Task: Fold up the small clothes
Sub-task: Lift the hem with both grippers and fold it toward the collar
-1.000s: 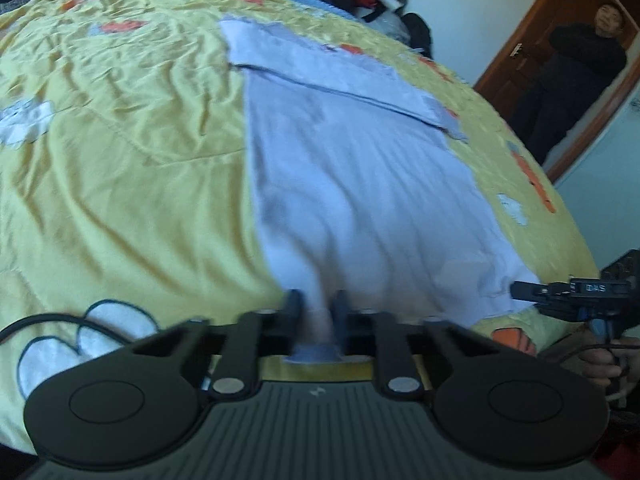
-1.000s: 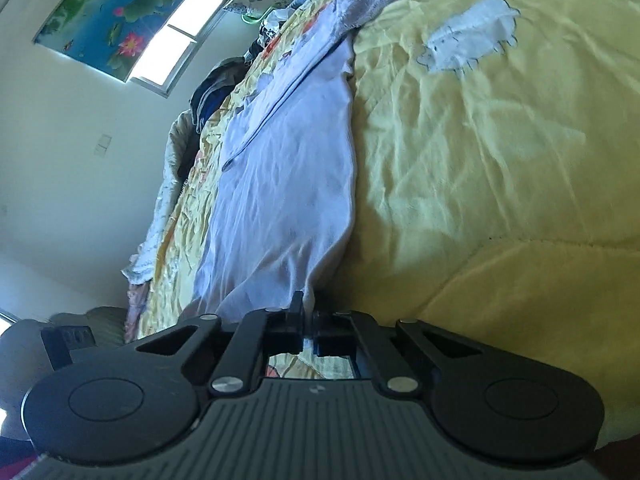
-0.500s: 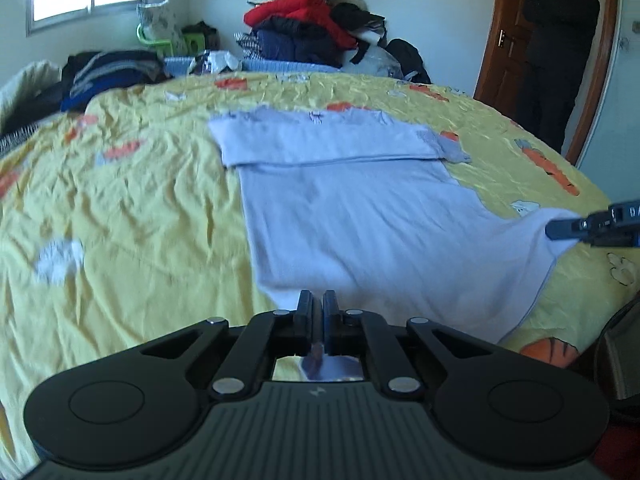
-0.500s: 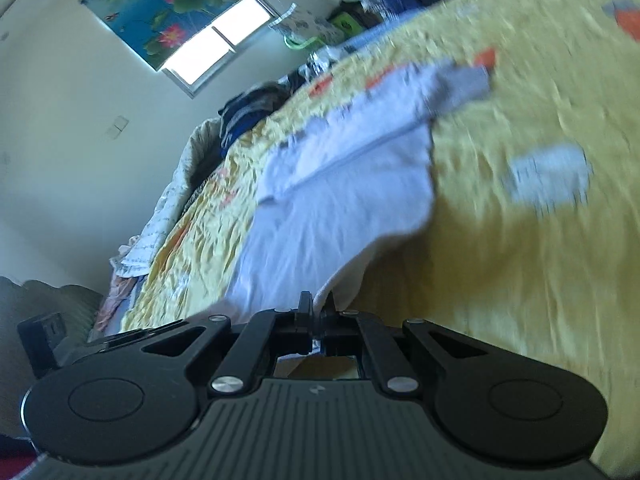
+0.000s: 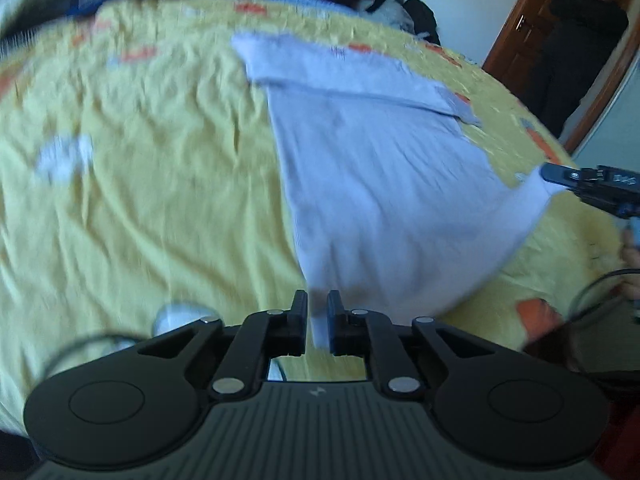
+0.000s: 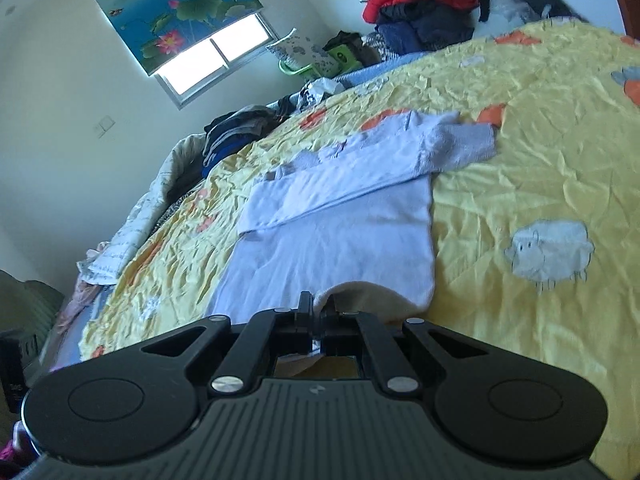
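On a yellow bedspread [image 6: 540,152] lies a pale lilac top [image 5: 380,168], its near hem lifted by the left gripper [image 5: 318,322] and right gripper [image 6: 317,316], both clamped on corners; uneven lifting could drag its far folded sleeves loose.
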